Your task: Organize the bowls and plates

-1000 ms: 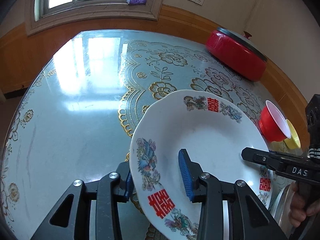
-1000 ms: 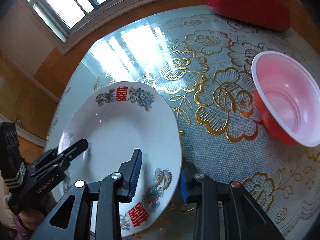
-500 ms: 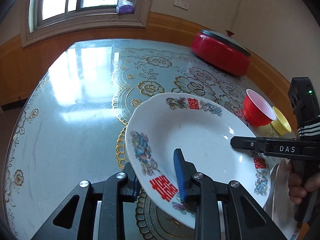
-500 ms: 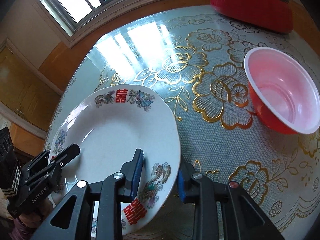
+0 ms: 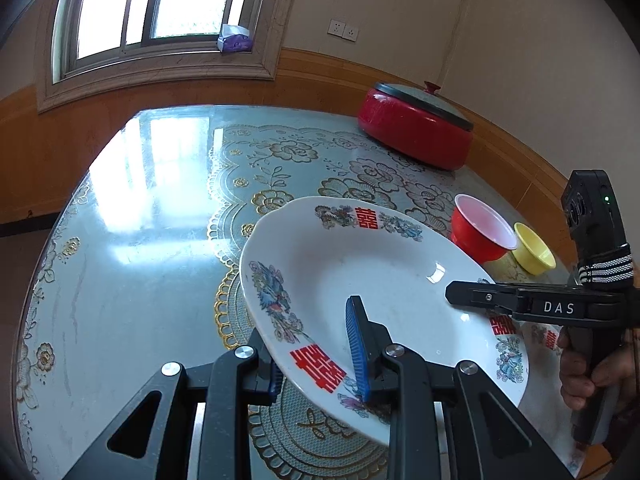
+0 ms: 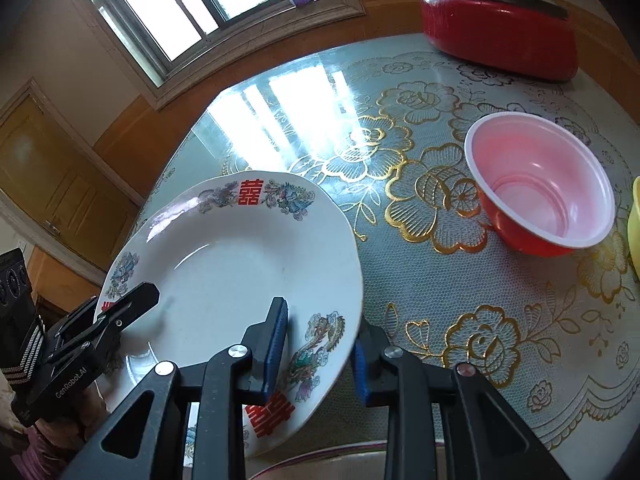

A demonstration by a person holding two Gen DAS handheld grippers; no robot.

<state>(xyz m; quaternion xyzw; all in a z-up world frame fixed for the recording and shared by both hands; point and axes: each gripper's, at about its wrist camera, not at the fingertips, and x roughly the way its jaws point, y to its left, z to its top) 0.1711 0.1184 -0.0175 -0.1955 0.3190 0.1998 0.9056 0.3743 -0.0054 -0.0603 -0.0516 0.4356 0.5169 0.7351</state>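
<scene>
Two grippers hold one white plate (image 5: pixel 360 264) above the table (image 5: pixel 132 240). From the left wrist, the left gripper (image 5: pixel 316 356) pinches the plate's near rim between its blue pads, the plate tilted; the right gripper (image 5: pixel 532 304) reaches in from the right onto the far rim. A red bowl (image 5: pixel 480 236) and yellow bowl (image 5: pixel 534 254) sit beyond, touching.

From the right wrist, the right gripper (image 6: pixel 318 346) clamps the plate (image 6: pixel 240 252) rim; the red bowl (image 6: pixel 540 184) rests nearby on the lace cloth (image 6: pixel 460 300).
</scene>
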